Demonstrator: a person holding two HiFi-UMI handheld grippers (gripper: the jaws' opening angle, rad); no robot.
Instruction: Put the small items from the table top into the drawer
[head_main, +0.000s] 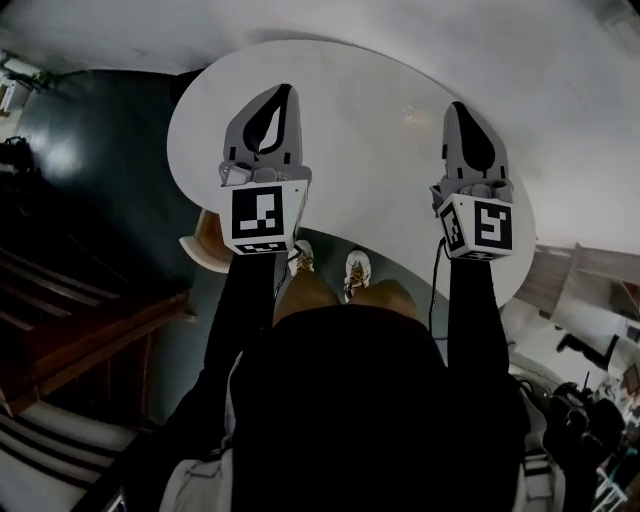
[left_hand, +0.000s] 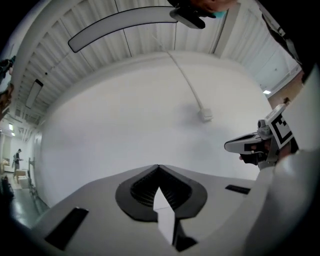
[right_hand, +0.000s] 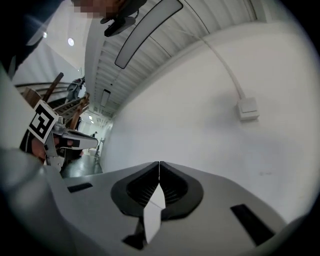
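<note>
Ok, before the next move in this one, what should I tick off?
1. Left gripper fingers shut, nothing between them: ok.
2. Right gripper fingers shut, nothing between them: ok.
3. Both grippers above the white table in the head view: ok.
4. Small items in sight: not ok, none shows in any view.
5. Drawer in sight: not ok, none shows.

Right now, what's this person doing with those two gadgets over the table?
A person stands at a white table, holding a tool in each hand, both level above the top. The left tool and the right tool each have their jaws closed together with nothing between them. They face a white wall with a small wall box on it. Nothing is being carried, and no drawer or small items show in these views.
</note>
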